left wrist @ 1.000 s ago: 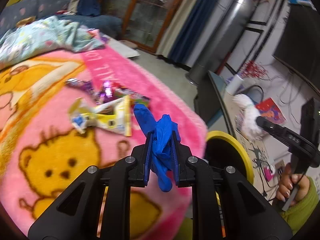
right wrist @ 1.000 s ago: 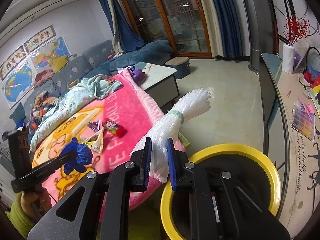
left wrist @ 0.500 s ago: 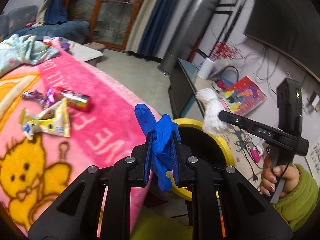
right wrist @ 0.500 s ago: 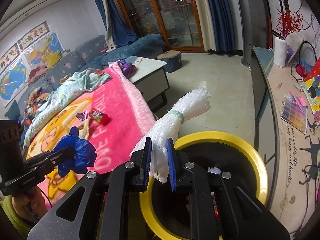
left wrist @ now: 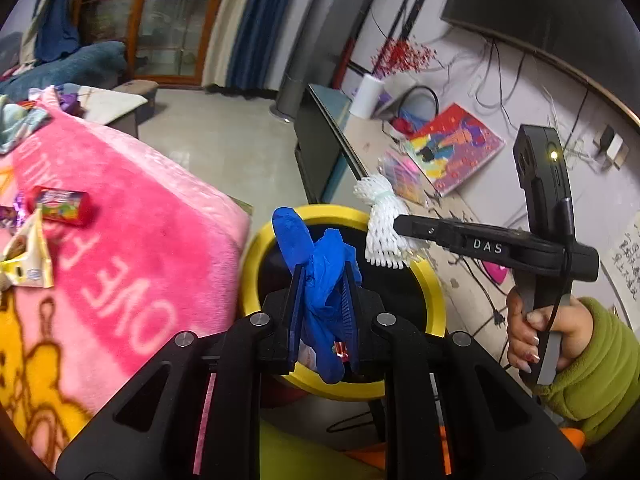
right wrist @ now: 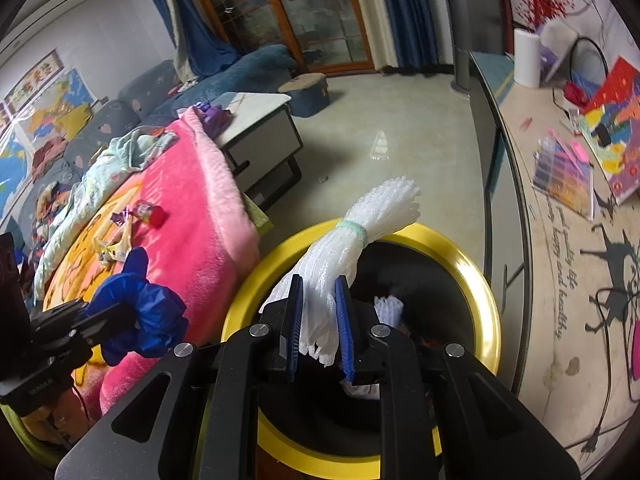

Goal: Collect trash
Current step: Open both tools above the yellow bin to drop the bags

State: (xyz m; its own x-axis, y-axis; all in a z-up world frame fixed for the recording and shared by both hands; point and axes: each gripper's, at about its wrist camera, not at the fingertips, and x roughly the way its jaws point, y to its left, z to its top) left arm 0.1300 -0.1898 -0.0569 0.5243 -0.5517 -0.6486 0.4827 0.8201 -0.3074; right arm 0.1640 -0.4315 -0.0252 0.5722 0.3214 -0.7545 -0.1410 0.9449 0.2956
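Observation:
My left gripper is shut on a crumpled blue glove and holds it over the near side of the yellow-rimmed black bin. The right gripper, seen from the side in the left wrist view, carries a white foam net above the bin's far rim. From its own camera, the right gripper is shut on the foam net, which sticks out over the bin. White trash lies inside the bin. The left gripper with the glove shows at the left.
A pink cartoon blanket lies left of the bin with a red candy tube, a yellow snack bag and small wrappers on it. A low cabinet with books runs along the right. A hand in a green sleeve holds the right gripper.
Both grippers have moved off the blanket side to over the bin, and a little lower. The glove and the foam net stay gripped. The bin now fills the lower middle of both views.

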